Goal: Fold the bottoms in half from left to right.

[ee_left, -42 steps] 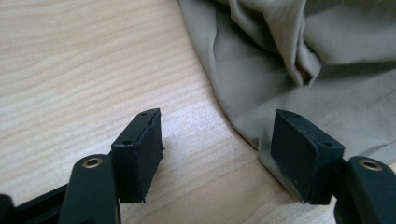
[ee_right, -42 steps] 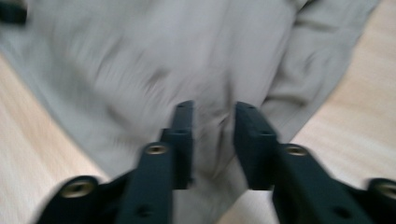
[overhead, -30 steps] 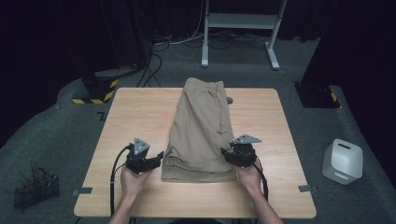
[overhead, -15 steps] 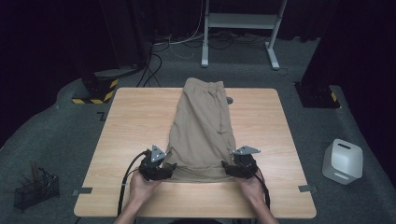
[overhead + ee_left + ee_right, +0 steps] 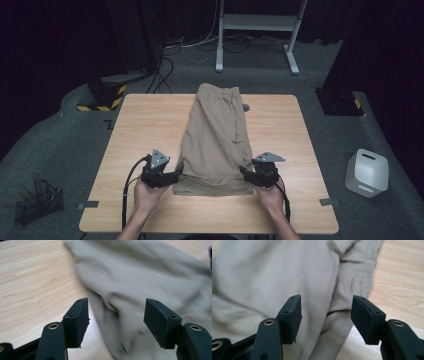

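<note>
My left gripper [image 5: 176,172] and right gripper [image 5: 244,174], both closing slightly, stand spread over the near corners of the folded khaki cotton shorts [image 5: 218,141], seemingly pinching nothing. Bare light wooden table [image 5: 145,120] flanks both sides.

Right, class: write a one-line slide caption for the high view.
Two hand-held claws, left claw and right claw, both open, flank the near hem of folded khaki shorts on a wooden table.

Bright overhead light on the table [image 5: 150,120], dark surroundings; close cloth blurred.
</note>
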`<action>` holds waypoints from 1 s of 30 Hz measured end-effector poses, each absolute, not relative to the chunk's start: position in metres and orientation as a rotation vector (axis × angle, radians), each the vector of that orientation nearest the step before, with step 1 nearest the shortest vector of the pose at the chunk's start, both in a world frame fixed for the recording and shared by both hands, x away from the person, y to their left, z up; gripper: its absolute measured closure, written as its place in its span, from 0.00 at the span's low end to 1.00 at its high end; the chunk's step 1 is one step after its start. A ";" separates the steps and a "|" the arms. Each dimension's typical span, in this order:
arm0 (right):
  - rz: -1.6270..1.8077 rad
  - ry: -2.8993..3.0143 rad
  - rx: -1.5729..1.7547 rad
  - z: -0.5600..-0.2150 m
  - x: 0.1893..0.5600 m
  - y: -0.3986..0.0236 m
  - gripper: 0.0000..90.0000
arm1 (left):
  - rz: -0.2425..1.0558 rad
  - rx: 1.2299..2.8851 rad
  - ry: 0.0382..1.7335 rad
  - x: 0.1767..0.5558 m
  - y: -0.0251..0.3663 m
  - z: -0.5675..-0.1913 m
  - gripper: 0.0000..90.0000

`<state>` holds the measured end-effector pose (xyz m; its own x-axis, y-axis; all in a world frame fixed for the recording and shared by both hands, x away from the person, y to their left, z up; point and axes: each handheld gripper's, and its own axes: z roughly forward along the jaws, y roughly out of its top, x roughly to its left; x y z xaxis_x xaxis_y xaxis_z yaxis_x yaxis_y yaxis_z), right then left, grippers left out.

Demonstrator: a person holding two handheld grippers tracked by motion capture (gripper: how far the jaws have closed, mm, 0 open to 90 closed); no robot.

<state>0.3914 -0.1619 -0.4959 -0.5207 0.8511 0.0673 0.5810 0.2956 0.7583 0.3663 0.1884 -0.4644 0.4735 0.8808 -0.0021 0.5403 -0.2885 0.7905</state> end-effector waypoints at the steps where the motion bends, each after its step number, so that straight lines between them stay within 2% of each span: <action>1: 1.050 2.231 1.300 -0.500 0.396 -0.159 0.45 | 0.566 1.976 1.194 0.375 0.187 -0.466 0.41; 4: 1.002 2.266 1.323 -0.511 0.401 -0.153 0.43 | 0.533 2.001 1.249 0.394 0.183 -0.478 0.41; 7: 0.996 2.271 1.310 -0.513 0.399 -0.151 0.44 | 0.512 2.043 1.254 0.397 0.178 -0.486 0.39; 12: 1.003 2.306 1.293 -0.513 0.397 -0.154 0.56 | 0.470 2.082 1.217 0.369 0.178 -0.503 0.38; 16: 1.005 2.328 1.290 -0.514 0.395 -0.153 0.60 | 0.492 2.166 1.184 0.350 0.179 -0.513 0.37; 22: 1.010 2.350 1.269 -0.511 0.393 -0.157 0.69 | 0.475 2.092 1.185 0.334 0.199 -0.508 0.37; 27: 1.081 2.342 1.280 -0.505 0.398 -0.157 0.72 | 0.493 1.958 1.197 0.353 0.207 -0.480 0.38; 30: 1.086 2.348 1.271 -0.503 0.403 -0.155 0.77 | 0.479 1.951 1.222 0.373 0.199 -0.479 0.38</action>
<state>0.4028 -0.1555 -0.5025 -0.5840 0.8032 0.1176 0.6098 0.3384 0.7167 0.3726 0.1992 -0.4794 0.4691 0.8794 -0.0815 0.5902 -0.2435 0.7696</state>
